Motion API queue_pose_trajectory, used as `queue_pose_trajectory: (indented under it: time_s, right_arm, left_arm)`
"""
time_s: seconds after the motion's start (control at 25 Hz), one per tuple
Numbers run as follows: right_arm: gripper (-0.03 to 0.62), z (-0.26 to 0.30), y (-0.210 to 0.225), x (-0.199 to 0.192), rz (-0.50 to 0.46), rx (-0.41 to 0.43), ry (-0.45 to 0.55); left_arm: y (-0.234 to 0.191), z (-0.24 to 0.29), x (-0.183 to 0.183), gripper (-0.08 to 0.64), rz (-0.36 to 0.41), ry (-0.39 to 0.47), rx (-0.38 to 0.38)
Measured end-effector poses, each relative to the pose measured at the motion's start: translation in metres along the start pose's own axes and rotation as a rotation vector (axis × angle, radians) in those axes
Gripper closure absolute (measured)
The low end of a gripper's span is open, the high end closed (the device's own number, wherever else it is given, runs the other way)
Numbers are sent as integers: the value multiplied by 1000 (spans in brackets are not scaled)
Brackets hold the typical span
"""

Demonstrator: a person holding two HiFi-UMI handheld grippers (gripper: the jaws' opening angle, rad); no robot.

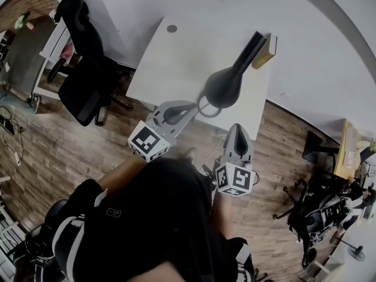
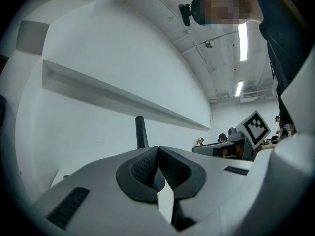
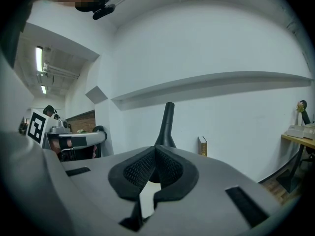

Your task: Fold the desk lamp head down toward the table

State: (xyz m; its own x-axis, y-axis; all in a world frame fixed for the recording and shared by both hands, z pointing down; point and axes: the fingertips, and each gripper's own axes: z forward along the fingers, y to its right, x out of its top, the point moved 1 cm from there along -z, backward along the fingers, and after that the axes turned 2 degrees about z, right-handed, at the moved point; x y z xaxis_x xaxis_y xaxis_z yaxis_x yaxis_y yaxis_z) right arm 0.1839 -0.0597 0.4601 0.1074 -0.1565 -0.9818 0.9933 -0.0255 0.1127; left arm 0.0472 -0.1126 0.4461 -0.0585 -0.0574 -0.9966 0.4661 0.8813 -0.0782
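While neither tool holds anything, left gripper [image 1: 195, 106] and right gripper [image 1: 237, 127] both sit at the near edge of the white bench [image 1: 176, 57], mid-frame in head view, pointing up-frame twd the desk lamp [image 1: 225, 86]. Lamp is dark grey and upright on the bench's right half. It's wide at the bottom and narrows to a thin stem [image 1: 254, 43] that runs twd upper right of frame. Left gripper view: fingers [image 2: 140, 168] clenched, ribbed pads meeting at the tip, nothing btwn them. Lamp stem pokes up just behind them, a bit left of centre. Right gripper view: fingers [image 3: 170, 168] also clenched tip to tip, empty, w/ lamp dead centre behind them and its wide part partly hidden by the pads. Both tips near the lamp's wide end; can't tell any contact. A thin pale loop [image 1: 205, 107] lies just beside the lamp's wide end by the left tip; can't tell what it is. Yellow-edged book [image 1: 265, 51] stands upright at the bench's far right corner, just beside the stem's top in head view. Marker cubes: left cube [image 1: 148, 141] lower left of its gripper, right cube [image 1: 235, 179] below its gripper. Black office chair [image 1: 85, 75] upper left, off the bench's left side, on wood floor [image 1: 76, 151]. Person's dark top [image 1: 153, 216] fills bottom centre. Both gripper views show a long white wall shelf [image 3: 211, 82] above the lamp.
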Motion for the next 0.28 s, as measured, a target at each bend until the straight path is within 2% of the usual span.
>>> queue_pose_trajectory:
  time_s: [0.28]
  right_arm:
    - [578, -1, 3, 0, -7, 1, -11]
  left_arm:
    - [4, 5, 0, 535, -6, -5, -6]
